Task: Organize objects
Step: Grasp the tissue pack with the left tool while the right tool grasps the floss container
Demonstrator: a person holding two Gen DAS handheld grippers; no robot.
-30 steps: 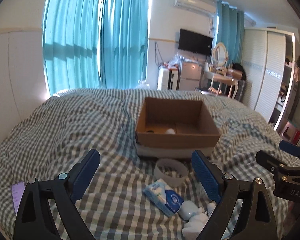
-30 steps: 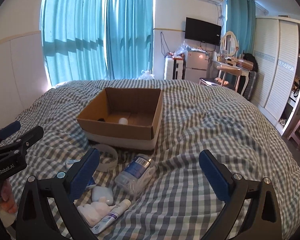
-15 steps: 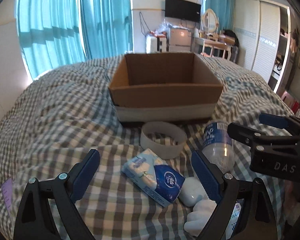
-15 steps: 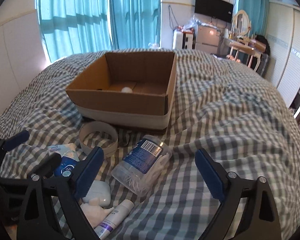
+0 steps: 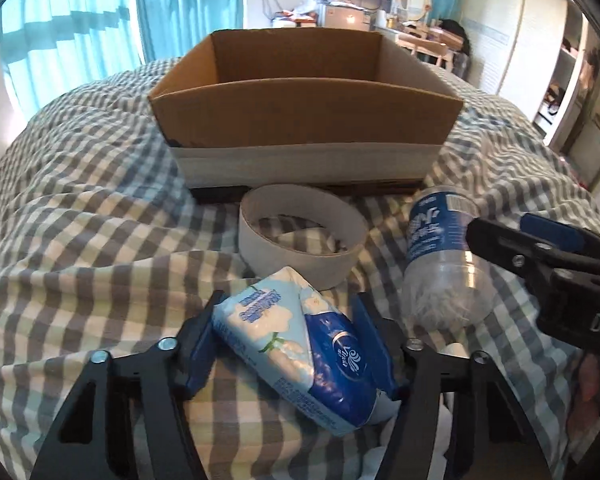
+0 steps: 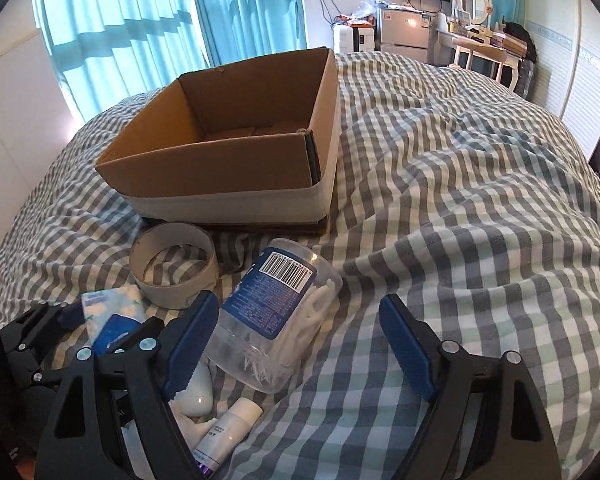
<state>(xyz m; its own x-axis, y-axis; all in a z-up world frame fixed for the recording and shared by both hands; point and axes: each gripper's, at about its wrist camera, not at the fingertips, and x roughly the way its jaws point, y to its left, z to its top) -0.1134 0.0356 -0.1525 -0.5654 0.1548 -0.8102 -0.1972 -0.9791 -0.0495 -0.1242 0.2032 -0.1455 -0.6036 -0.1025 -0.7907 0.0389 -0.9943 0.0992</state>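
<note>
Now | left tongs [image 5: 290, 348] clamp 1 tissue pack [image 5: 296, 344] | right tongs [image 6: 296, 344] wide open | 1 box [image 5: 304, 120]

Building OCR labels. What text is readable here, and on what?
"DA", cut off by the frame edge: on the right tool, seen from the left wrist.
Tissue pack, held in the left tool: round logo and white print, too blurred to read.
Jar: barcode and blue label, print too small to read.
Tube: print too small to read.
</note>
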